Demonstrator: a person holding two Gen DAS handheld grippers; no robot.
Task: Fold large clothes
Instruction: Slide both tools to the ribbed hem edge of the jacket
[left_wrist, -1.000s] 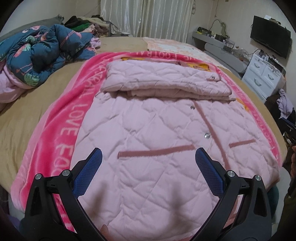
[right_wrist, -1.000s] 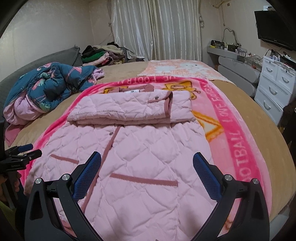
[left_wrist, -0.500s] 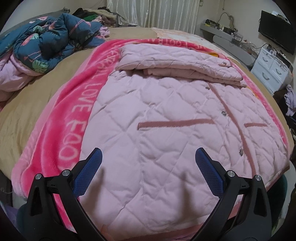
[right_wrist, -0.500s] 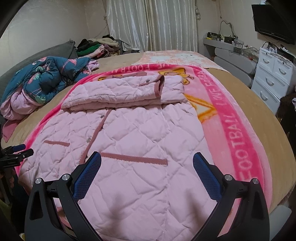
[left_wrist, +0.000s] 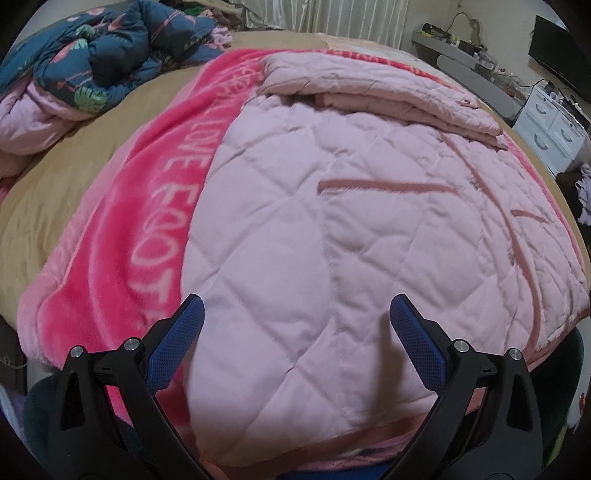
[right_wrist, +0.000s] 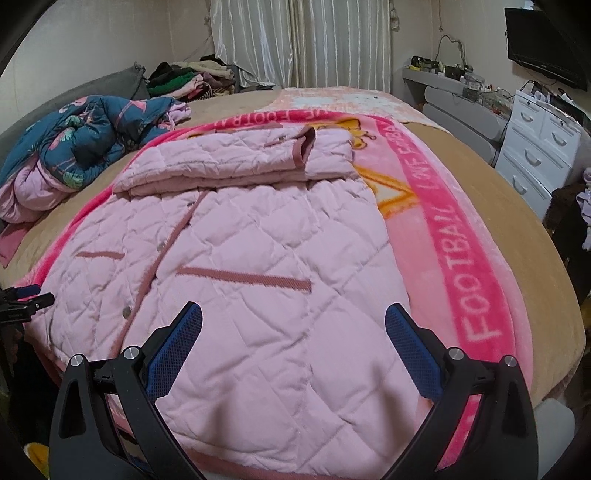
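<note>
A large pale pink quilted coat (left_wrist: 351, 229) lies flat on a bright pink blanket (left_wrist: 122, 236) on the bed, with its sleeves and top folded over into a band (left_wrist: 376, 85) at the far end. My left gripper (left_wrist: 295, 314) is open and empty just above the coat's near hem on its left side. The coat also shows in the right wrist view (right_wrist: 258, 266), folded band (right_wrist: 236, 162) at the far end. My right gripper (right_wrist: 293, 319) is open and empty above the hem on the right side. The left gripper's tip (right_wrist: 26, 295) shows at the far left.
A crumpled blue floral quilt (right_wrist: 85, 140) lies on the tan bed cover at the left. A pile of clothes (right_wrist: 188, 77) sits by the curtains. White drawers (right_wrist: 543, 144) and a grey shelf (right_wrist: 454, 92) stand right of the bed. The bed edge is just below both grippers.
Both grippers have moved down and closer to the coat's near hem, so the coat fills more of each view. Both stayed open. The coat has not moved.
</note>
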